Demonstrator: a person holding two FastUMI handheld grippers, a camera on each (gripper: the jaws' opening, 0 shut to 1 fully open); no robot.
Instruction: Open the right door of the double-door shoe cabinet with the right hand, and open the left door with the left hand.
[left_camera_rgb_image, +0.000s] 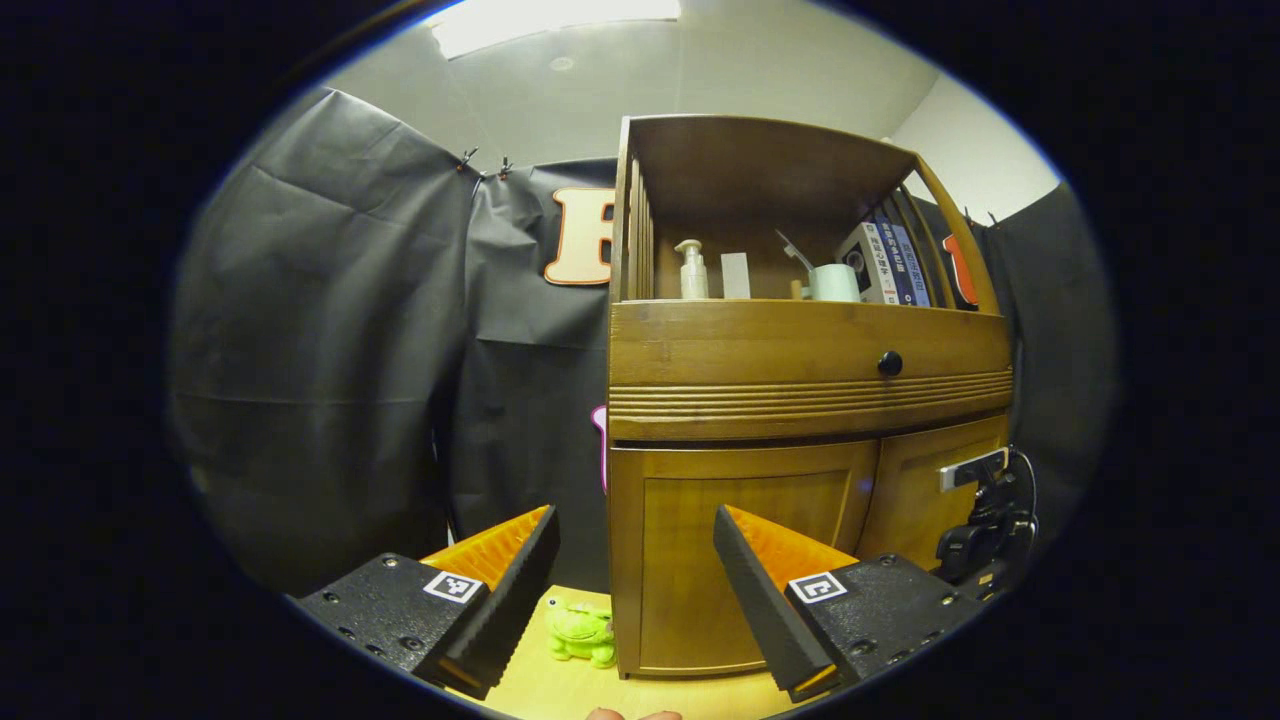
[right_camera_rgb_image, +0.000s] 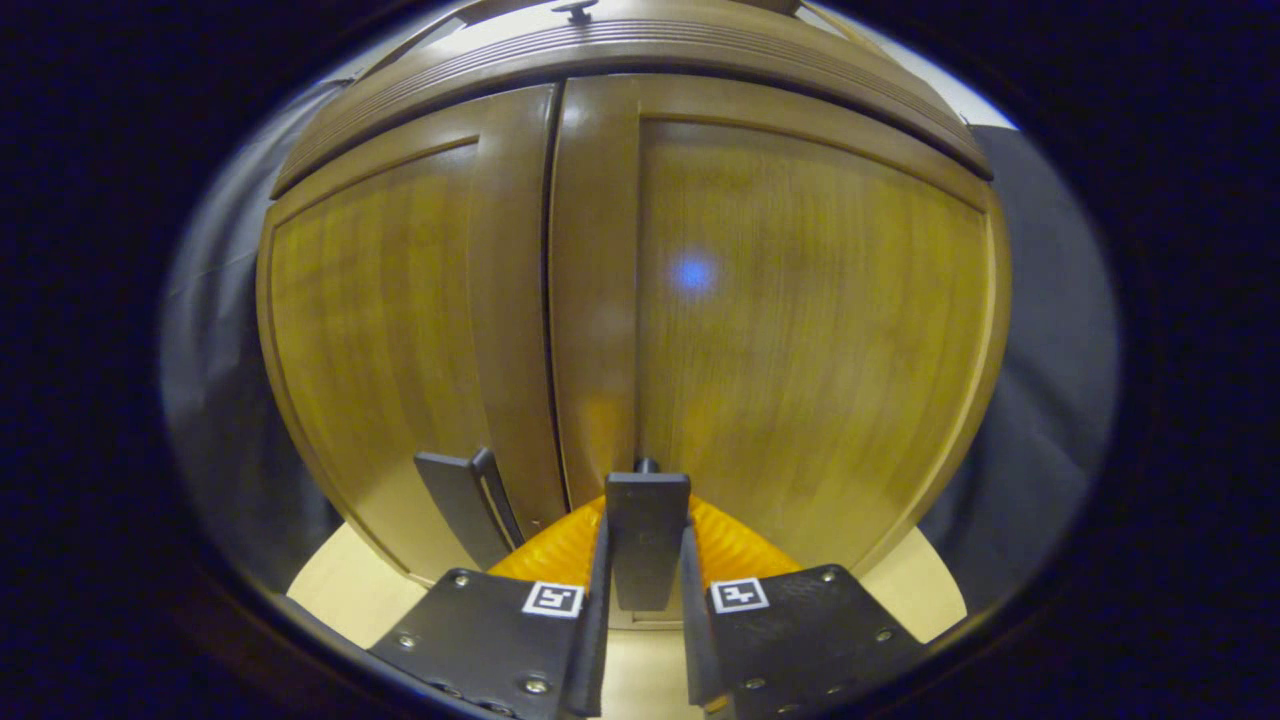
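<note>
Your left gripper (left_camera_rgb_image: 636, 570) stands wide open in the left gripper view, nothing between its fingers, held back from the shoe cabinet (left_camera_rgb_image: 800, 400) and off toward its left front corner. Past the cabinet's right door (left_camera_rgb_image: 925, 490) you can make out the right gripper (left_camera_rgb_image: 985, 530) against that door's pale handle, but it is dark and cut off at the picture's edge, so its grip is unclear from here. Both doors look closed. Just left of the cabinet's foot a green frog toy (left_camera_rgb_image: 582, 633) lies on the light floor (left_camera_rgb_image: 540, 680).

In the right gripper view your right gripper (right_camera_rgb_image: 646, 590) is closed on the dark bar handle (right_camera_rgb_image: 647, 535) of the right door (right_camera_rgb_image: 800, 320), both fingers pressing its sides. Beside it the left door (right_camera_rgb_image: 390, 320) carries its own handle (right_camera_rgb_image: 468, 505), untouched. Door wood is warm brown, slightly blurred, with a blue light spot on the right panel.
</note>
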